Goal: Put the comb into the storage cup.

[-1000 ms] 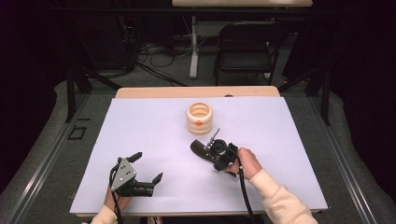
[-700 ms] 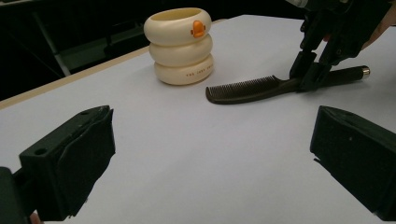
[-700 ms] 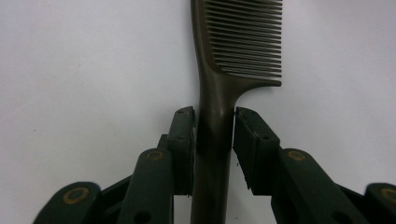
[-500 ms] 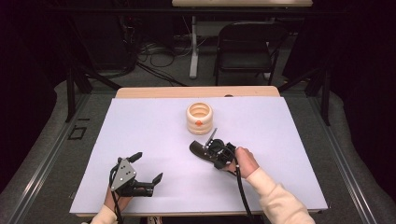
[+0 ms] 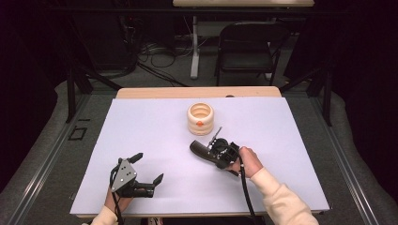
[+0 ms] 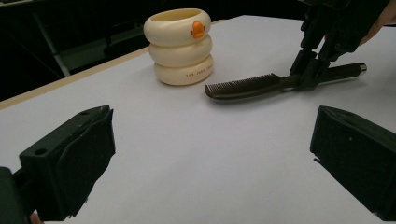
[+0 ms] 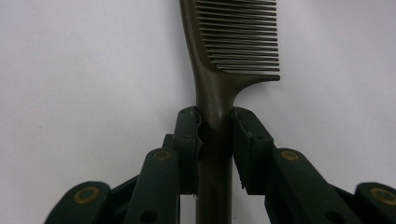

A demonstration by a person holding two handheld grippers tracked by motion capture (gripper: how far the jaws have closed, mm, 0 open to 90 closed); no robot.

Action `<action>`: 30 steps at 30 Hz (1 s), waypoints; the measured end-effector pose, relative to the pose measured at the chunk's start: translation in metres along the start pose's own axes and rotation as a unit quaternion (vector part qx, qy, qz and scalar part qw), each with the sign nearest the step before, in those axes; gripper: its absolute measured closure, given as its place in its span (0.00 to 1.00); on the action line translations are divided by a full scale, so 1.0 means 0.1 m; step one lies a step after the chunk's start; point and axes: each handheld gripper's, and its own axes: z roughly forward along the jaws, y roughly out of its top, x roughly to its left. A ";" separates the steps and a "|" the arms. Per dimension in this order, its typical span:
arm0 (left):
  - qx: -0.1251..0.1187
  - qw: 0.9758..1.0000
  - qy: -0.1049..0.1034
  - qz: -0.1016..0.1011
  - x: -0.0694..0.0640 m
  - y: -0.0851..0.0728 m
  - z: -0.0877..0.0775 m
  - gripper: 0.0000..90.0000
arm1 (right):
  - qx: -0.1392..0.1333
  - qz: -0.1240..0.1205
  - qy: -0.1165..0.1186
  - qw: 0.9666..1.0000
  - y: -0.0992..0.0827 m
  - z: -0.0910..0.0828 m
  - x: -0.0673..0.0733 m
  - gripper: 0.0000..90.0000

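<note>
Between the earlier high view and this one, the right gripper (image 5: 205, 148) was shifted slightly toward the table's middle, and its jaws had just been closing, with the comb's handle between them.

The comb (image 7: 219, 70), dark brown, was seen lying flat on the white table (image 5: 291, 140), near its middle, its toothed end pointing away from the right hand (image 5: 248, 161). In the right gripper view both jaws were pressed against the handle just behind the teeth, so the right gripper (image 7: 215, 133) was clamped on the comb. In the left gripper view the same comb (image 6: 252, 86) was shown side-on, the metal-tipped end of its handle reaching past the right gripper (image 6: 306, 77).

Just beyond the teeth, near but apart, a cream holder (image 6: 180, 44) of three stacked rings was standing upright. An orange duck-like mark was carried on its top ring, and a line of small dark lettering on its bottom ring was too fine to be read.

Neither the mark's shape nor the lettering could be made out in the high view, where the holder's open top (image 5: 200, 112) was shown instead.

The left gripper (image 5: 148, 168) was held low over the near left of the table, well apart from the comb, its jaws wide apart with nothing between them.
</note>
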 end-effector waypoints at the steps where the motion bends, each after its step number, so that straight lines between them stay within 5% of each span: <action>1: 0.000 1.000 -0.001 0.001 0.00 0.00 0.00 0.00 | -0.001 0.000 0.001 1.000 0.00 -0.01 0.00 0.80; 30: 0.000 1.000 0.001 0.000 0.00 0.00 0.00 0.00 | -0.037 -0.001 0.011 0.999 -0.24 -0.20 -0.06 0.80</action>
